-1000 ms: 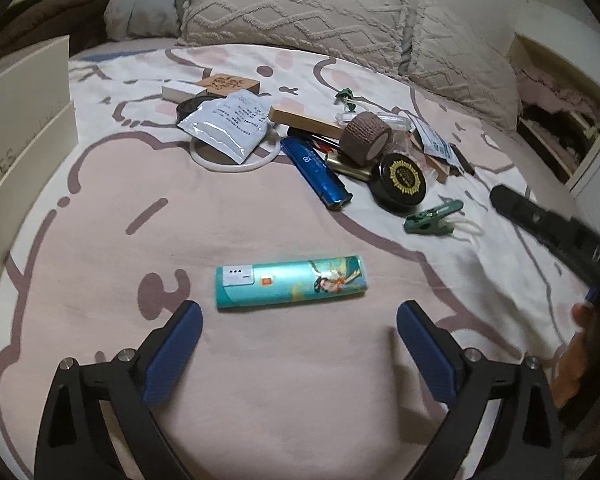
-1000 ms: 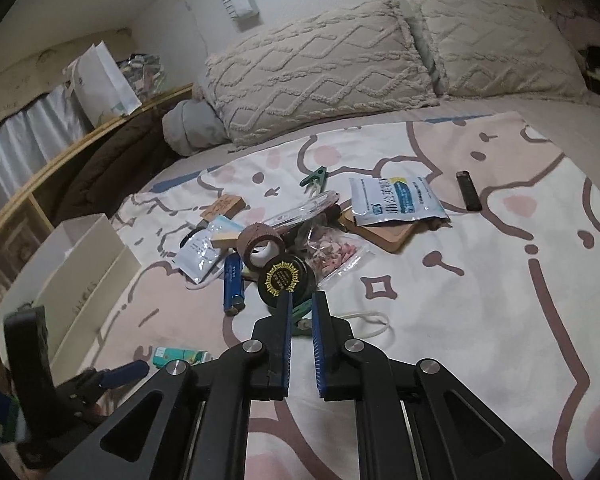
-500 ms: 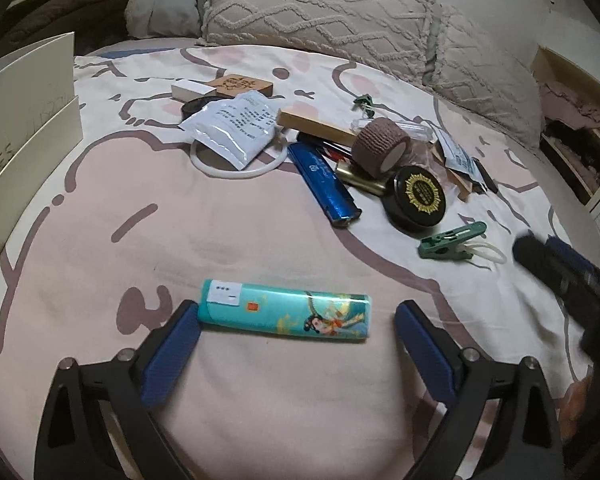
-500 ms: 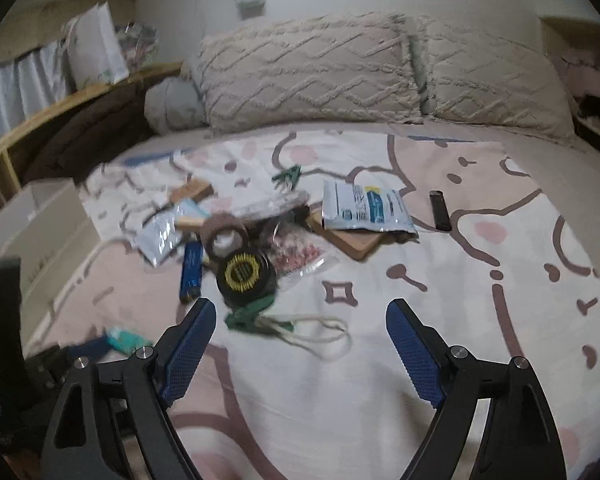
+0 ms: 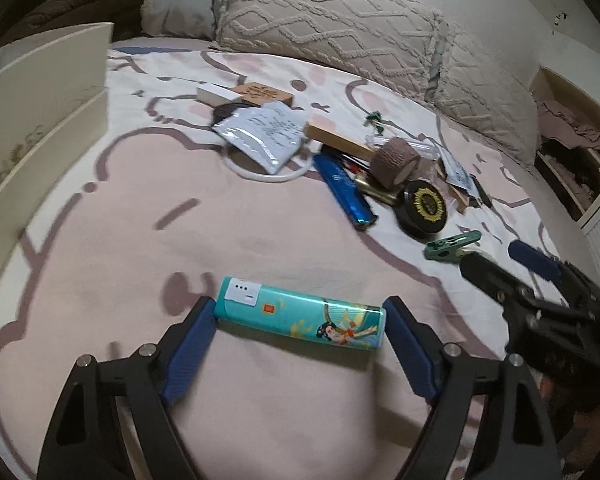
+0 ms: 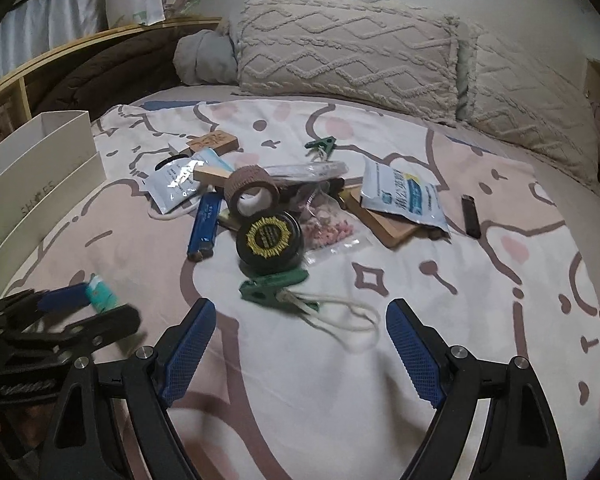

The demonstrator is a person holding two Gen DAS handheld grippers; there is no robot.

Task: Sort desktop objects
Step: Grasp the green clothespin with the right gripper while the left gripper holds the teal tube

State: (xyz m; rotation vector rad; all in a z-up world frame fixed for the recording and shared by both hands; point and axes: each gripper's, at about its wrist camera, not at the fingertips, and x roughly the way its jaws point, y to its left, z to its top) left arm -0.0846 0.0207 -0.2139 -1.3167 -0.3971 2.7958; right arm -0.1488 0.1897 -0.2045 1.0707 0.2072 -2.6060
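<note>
A teal illustrated tube-shaped box [image 5: 300, 317] lies crosswise on the pink bedspread. My left gripper [image 5: 298, 320] is wide open around it, its blue fingertips at or almost at the box's two ends. My right gripper [image 6: 300, 320] is open and empty, just short of a green clothes peg [image 6: 274, 286] with a white cord [image 6: 340, 316]. Behind the peg lies a pile: black round tin [image 6: 269, 238], brown tape roll [image 6: 252, 192], blue harmonica [image 6: 204, 226], white sachet [image 6: 178, 182]. The right gripper also shows at the left wrist view's right edge [image 5: 512, 264].
A white open box [image 5: 40, 120] stands at the left. Further back lie a blue-white packet [image 6: 404, 196] on a wooden board, a bag of pink bits [image 6: 328, 232], a black lighter [image 6: 471, 216] and a second green peg [image 6: 322, 146]. Pillows [image 6: 348, 52] line the far edge.
My left gripper has moved forward until the teal box lies between its fingers. My right gripper went from shut to open and came nearer the green peg.
</note>
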